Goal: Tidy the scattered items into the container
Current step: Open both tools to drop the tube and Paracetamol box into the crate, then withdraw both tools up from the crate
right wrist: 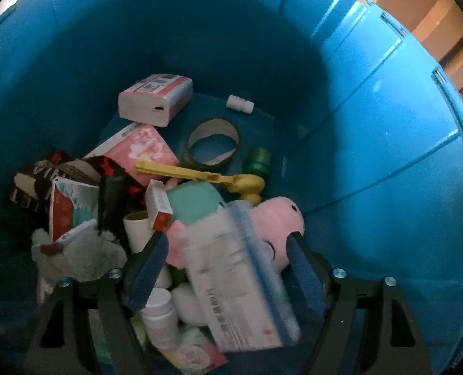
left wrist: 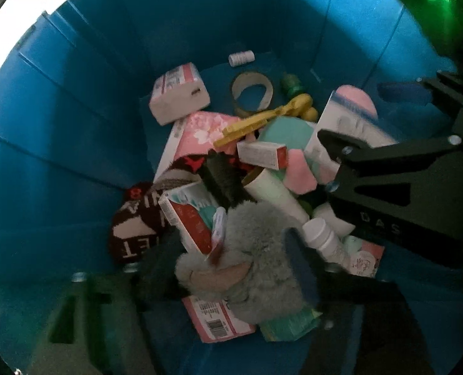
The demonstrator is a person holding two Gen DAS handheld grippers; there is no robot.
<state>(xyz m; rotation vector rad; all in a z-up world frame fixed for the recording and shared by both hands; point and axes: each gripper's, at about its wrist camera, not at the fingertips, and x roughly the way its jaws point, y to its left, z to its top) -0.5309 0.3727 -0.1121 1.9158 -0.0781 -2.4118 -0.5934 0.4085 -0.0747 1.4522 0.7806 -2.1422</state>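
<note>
Nearest us, the left gripper (left wrist: pixel 231 247) stands open around a grey plush toy (left wrist: pixel 256 250). The right gripper (right wrist: pixel 228 250) is released, a white packet (right wrist: pixel 244 290) blurred between its pads, long axis pointing away. Both sit inside the blue bin (right wrist: pixel 372 172). We judge lifting could snag either.

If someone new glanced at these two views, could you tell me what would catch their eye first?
The deep blue container fills both views, with a jumble of boxes, bottles and soft toys piled at its bottom. In the right view a blurred white pack lies between the right tool's spread fingers; in the left view a grey plush toy sits between the left tool's.
</note>
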